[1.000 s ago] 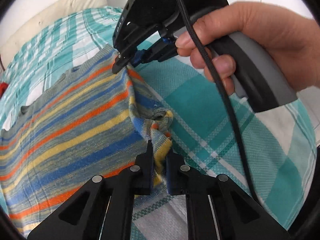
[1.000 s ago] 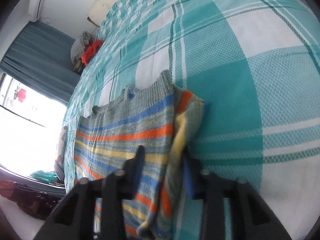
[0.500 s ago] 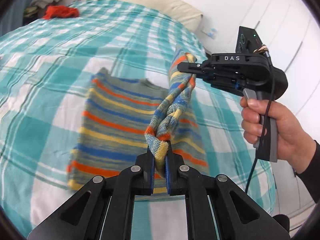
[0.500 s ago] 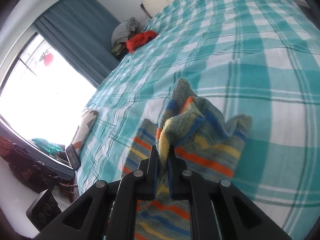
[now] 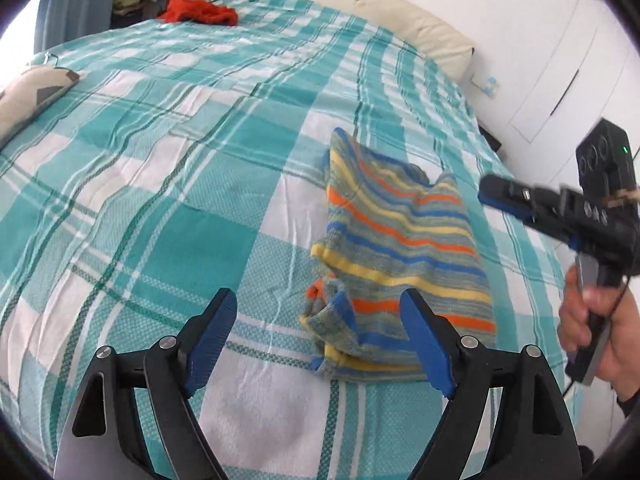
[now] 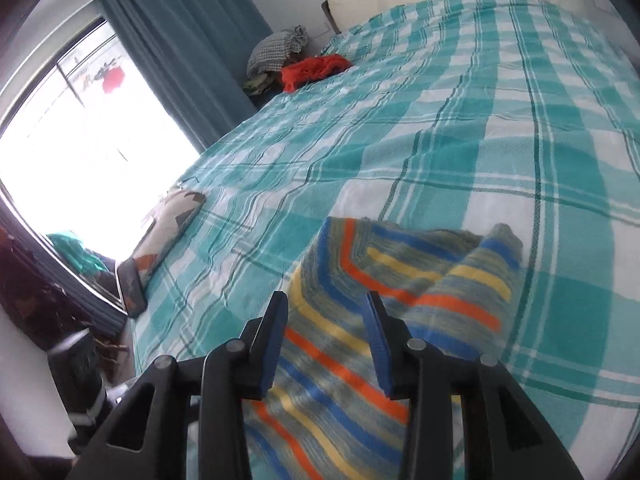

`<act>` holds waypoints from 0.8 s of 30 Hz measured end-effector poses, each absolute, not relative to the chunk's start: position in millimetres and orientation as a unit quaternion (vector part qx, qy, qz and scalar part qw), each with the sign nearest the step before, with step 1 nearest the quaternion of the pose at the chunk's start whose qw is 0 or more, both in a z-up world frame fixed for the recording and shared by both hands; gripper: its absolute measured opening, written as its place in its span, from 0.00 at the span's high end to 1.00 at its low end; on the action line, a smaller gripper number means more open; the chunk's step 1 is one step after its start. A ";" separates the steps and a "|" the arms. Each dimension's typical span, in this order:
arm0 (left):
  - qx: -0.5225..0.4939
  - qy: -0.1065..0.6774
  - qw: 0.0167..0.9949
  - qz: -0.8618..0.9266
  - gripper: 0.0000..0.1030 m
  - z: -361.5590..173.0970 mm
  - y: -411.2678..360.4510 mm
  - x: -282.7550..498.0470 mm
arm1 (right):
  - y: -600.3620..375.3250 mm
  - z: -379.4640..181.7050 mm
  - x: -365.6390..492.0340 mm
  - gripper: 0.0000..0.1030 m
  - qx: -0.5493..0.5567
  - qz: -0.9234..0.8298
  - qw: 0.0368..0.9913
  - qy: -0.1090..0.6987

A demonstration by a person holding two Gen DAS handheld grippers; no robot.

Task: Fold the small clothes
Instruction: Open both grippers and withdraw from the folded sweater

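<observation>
Now both claws, left (image 5: pixel 318 314) and right (image 6: pixel 326 320), are opening, gripping nothing, above the folded striped sweater (image 5: pixel 400 248).

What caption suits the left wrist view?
Left gripper opening above a folded striped sweater on the checked bedspread.

— Bright daylight throughout, poured in from the window (image 6: pixel 60 152); blown out to pure white there, nothing readable through the glass.

— Soft, weak shadows on the bedspread (image 5: pixel 168 168) far from that window; no hard glare on the cloth.

— Heavy fisheye bending toward every edge, black vignette in the corners.

— Motion blur on the striped sweater (image 6: pixel 360 352) in the right wrist view, stripes smeared; sharper in the left wrist view. Blurred too: the right gripper (image 5: pixel 496 196), opposite the window.
</observation>
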State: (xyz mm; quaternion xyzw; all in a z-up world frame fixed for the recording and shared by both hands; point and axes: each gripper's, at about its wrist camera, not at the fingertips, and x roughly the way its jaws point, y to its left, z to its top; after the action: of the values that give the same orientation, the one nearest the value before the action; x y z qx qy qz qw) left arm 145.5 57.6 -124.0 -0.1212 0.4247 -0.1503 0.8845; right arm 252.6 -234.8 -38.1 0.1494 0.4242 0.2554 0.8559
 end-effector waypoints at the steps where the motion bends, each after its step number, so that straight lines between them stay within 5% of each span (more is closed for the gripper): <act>1: -0.116 0.434 0.881 -0.148 0.18 -127.9 52.3 150.5 | -233.2 -40.7 237.8 0.62 0.138 0.272 0.849 0.431; 2: -0.104 0.452 0.874 -0.144 0.27 -136.1 45.8 159.1 | -230.8 -47.9 223.6 0.62 0.130 0.289 0.839 0.442; 3: -0.080 0.482 0.862 -0.132 0.50 -148.5 39.9 166.7 | -224.9 -61.7 210.3 0.62 0.119 0.299 0.827 0.461; 5: -0.057 0.530 0.836 -0.130 0.56 -169.7 36.4 172.0 | -216.8 -106.7 186.3 0.69 0.070 0.269 0.797 0.536; 7: -0.062 0.515 0.845 -0.130 0.49 -160.3 46.2 157.2 | -228.2 -128.4 157.6 0.72 0.068 0.243 0.798 0.548; 9: -0.050 0.507 0.855 -0.101 0.20 -148.3 56.3 139.9 | -244.0 -114.5 136.0 0.70 0.090 0.208 0.814 0.534; 11: -0.043 0.489 0.866 -0.098 0.17 -136.0 62.4 125.1 | -255.3 -101.8 117.0 0.44 0.096 0.166 0.828 0.528; 14: -0.020 0.480 0.873 -0.086 0.17 -121.3 63.9 115.2 | -266.3 -87.8 85.0 0.26 0.111 0.142 0.853 0.491; 24: 0.043 0.449 0.890 -0.063 0.15 -102.7 51.4 112.9 | -274.2 -102.0 42.4 0.21 0.192 0.090 0.846 0.489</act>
State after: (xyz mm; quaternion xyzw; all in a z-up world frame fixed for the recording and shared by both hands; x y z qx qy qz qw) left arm 112.9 51.4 -102.7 0.0428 0.4490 -0.0627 0.8903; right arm 42.4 -274.2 -102.0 0.1919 0.4887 0.0898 0.8463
